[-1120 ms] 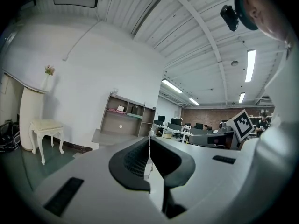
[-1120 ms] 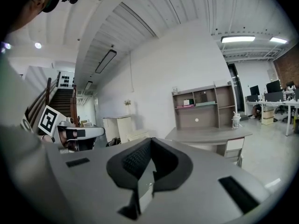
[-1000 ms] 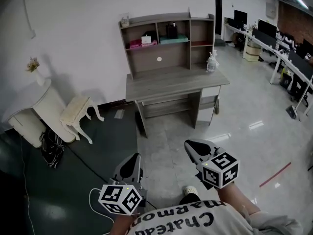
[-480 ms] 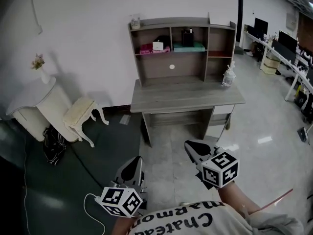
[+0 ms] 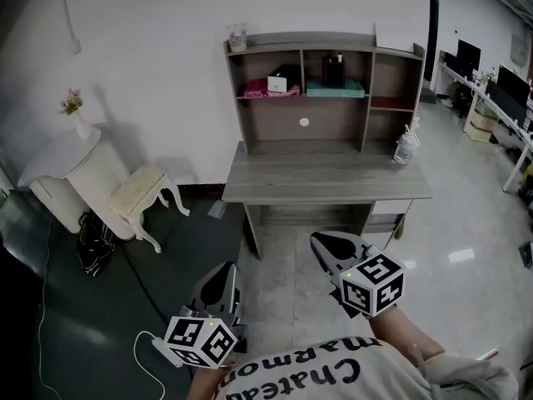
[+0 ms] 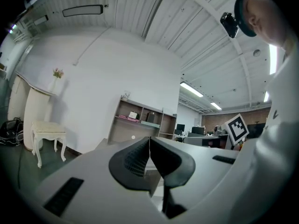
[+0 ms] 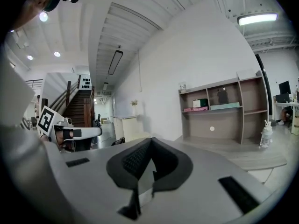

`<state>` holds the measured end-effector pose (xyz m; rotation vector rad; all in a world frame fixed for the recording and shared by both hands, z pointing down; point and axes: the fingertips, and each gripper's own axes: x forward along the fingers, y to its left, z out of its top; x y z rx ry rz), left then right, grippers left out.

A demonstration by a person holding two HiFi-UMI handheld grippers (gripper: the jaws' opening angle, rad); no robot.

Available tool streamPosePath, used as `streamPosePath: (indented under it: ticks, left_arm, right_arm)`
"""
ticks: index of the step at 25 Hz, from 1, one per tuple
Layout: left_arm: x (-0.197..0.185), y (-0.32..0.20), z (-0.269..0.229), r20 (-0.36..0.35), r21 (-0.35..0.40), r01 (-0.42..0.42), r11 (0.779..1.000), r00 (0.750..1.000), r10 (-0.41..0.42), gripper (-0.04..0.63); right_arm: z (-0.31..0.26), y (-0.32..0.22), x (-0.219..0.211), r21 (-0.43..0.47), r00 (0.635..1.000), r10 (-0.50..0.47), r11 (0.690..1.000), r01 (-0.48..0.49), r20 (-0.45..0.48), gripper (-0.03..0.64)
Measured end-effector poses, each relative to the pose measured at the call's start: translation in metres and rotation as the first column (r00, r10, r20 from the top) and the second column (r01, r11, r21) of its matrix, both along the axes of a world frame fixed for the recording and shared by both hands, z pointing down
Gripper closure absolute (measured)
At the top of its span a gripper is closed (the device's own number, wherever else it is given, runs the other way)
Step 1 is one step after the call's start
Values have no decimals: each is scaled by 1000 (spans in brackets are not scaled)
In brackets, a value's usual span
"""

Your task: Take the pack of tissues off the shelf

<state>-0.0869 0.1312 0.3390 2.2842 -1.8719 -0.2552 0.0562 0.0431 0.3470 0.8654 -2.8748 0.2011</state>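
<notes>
A grey desk (image 5: 325, 182) with a shelf unit (image 5: 323, 90) stands against the white wall, some way ahead of both grippers. On the shelf lie a pink flat thing with a small white box (image 5: 277, 82), a black item (image 5: 335, 70) and a teal flat pack (image 5: 336, 88); I cannot tell which is the tissue pack. My left gripper (image 5: 223, 280) is held low over the floor, shut and empty, with its pads meeting (image 6: 149, 141). My right gripper (image 5: 333, 247) is also shut and empty (image 7: 150, 143), well short of the desk's front edge.
A clear bottle (image 5: 405, 148) stands on the desk's right end and a small jar (image 5: 238, 37) on top of the shelf unit. A white cabinet (image 5: 62, 182), a white stool (image 5: 146, 194), a black bag (image 5: 93, 242) and a white cable (image 5: 146, 348) are at the left. Office desks (image 5: 500, 107) are at the right.
The desk and shelf have come closer and now sit lower and more to the right in the head view. Both grippers stay low and shut.
</notes>
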Motion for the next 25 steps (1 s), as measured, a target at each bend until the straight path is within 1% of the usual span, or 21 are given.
streamPosePath:
  ticks: [6,10,14,17,25]
  left_arm:
    - [8,-22,16,-21,-50,-9,999,1000,8,577]
    - [3,-38,22,-26,-66,-13,998,1000,11,577]
    - [0,-66,34,-46,-87,-52,995,998,48,577]
    - [-3,-93,39,-58,-100,-96,990,994,91,577]
    - [-44,-164,11,-48,-59,-160,985,986,157,577]
  right_arm:
    - [20,-22,7,-103,998,1,995,5,55,609]
    - [34,-40,6,-177,996,22,984,-7,82,609]
    - [47,-59,5,-235,994,53,972,-30,94,609]
    - [52,-76,1,-250,993,89,966,-68,72,609]
    - [26,-138,-32,-218,984,159,966,-138,77,609]
